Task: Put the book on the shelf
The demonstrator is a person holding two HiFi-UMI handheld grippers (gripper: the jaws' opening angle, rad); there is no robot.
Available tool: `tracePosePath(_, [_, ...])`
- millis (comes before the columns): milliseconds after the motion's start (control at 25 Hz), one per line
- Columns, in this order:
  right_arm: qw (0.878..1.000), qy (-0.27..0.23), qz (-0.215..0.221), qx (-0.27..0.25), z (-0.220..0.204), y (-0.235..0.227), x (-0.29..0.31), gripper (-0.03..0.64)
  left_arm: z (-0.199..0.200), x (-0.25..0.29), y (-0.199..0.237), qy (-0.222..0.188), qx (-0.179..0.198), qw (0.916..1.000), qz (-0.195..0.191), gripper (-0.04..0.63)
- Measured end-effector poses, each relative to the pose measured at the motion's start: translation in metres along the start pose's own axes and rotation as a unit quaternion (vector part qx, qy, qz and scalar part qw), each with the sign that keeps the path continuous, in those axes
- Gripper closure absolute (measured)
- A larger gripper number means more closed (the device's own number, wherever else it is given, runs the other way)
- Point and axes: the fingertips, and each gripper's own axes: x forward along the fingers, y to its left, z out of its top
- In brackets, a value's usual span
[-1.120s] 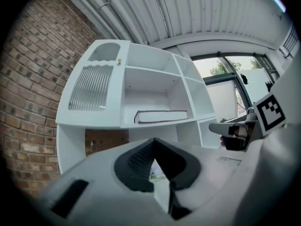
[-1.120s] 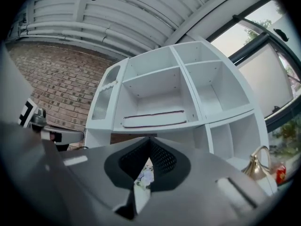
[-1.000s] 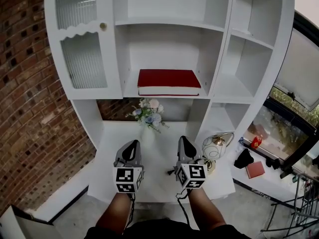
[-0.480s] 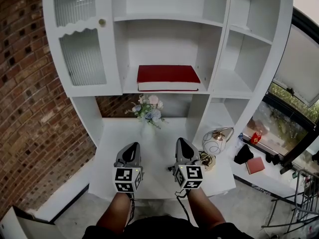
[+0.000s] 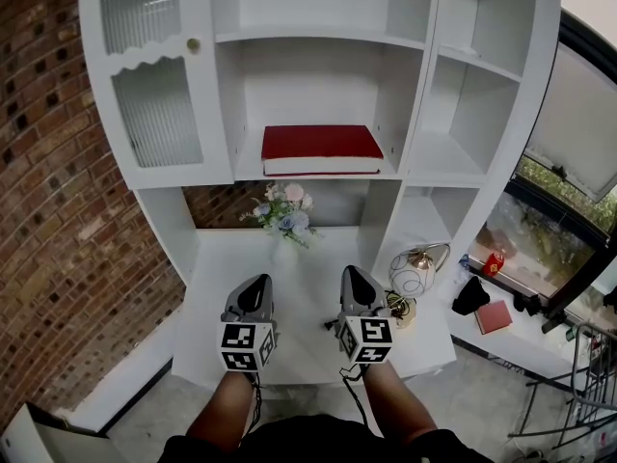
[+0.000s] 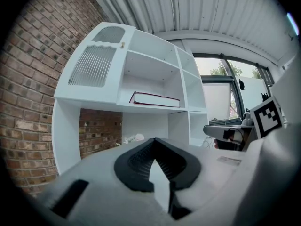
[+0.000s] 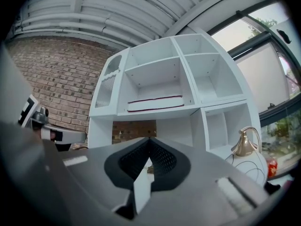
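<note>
Red book (image 5: 322, 149) lay flat in the middle compartment of the white shelf unit (image 5: 416, 176), near its front edge. Placement looked done. Left gripper (image 5: 254, 293) and right gripper (image 5: 354, 286) were both pressed together and empty, side by side over the desk (image 5: 224, 258) front edge. Best exit, I reckoned, was straight back and level, clear of the small lamp (image 5: 413, 276) at the right edge.
</note>
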Motion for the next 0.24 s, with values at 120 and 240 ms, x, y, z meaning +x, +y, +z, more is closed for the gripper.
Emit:
tracePosePath(120, [1.0, -0.007, -0.009, -0.006, 0.0034, -0.0014, -0.0018, 0.606, -0.0001, 0.0003, -0.0018, 0.0, 0.001, 1.0, -0.002, 0.597])
tracePosePath(240, [1.0, -0.009, -0.013, -0.013, 0.0052, -0.0027, -0.0026, 0.606, -0.0003, 0.0003, -0.0031, 0.001, 0.001, 1.0, -0.003, 0.597])
